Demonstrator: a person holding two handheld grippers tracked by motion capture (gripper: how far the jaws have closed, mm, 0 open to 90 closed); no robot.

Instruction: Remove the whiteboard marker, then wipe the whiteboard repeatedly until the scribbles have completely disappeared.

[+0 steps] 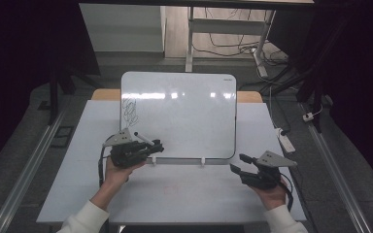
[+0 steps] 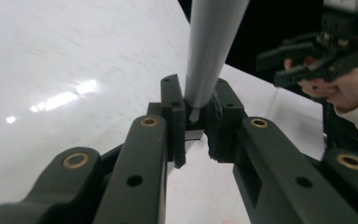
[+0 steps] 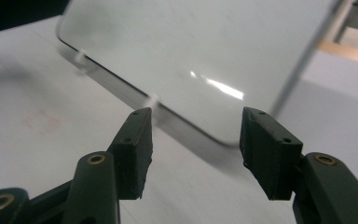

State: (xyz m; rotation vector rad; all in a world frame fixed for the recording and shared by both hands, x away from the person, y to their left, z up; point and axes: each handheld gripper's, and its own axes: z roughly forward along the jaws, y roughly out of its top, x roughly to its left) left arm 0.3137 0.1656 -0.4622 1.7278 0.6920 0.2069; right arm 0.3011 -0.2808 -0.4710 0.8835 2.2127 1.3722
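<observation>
**High view: marker gripped at the board, right hand empty**

High view takes in the pale table point(image 1: 175, 194) first, with the whiteboard point(image 1: 184, 114) propped on it, leaning back on small white clips along its lower edge. A dark scribble point(image 1: 130, 112) sits near the board's left edge, up and beyond the left gripper's fingertips.

The left gripper point(image 1: 156, 146) is at the board's lower left corner, its jaws clamped together on a grey marker point(image 1: 144, 138). In the left gripper view the marker's barrel point(image 2: 210, 51) rises from between the two pads, its lower end pinched there, and the board's white face point(image 2: 65, 70) lies to the left of the fingers. Whether the marker's tip touches the board cannot be told.

The right gripper point(image 1: 241, 163) is near the board's lower right corner, on the table side of it. Its jaws stand apart with nothing between them; in the right gripper view the board's rounded lower corner point(image 3: 223, 137) shows in the gap, farther off and not touched.

Judged from this, the step in hand is writing or drawing on the board with the marker, with the right hand free to support. The next move calls for the left gripper to carry the marker's tip to the board's face with a light, steady press, since the board only leans on its clips and could tip or slide. The right gripper could well steady the board's lower right corner first.
</observation>
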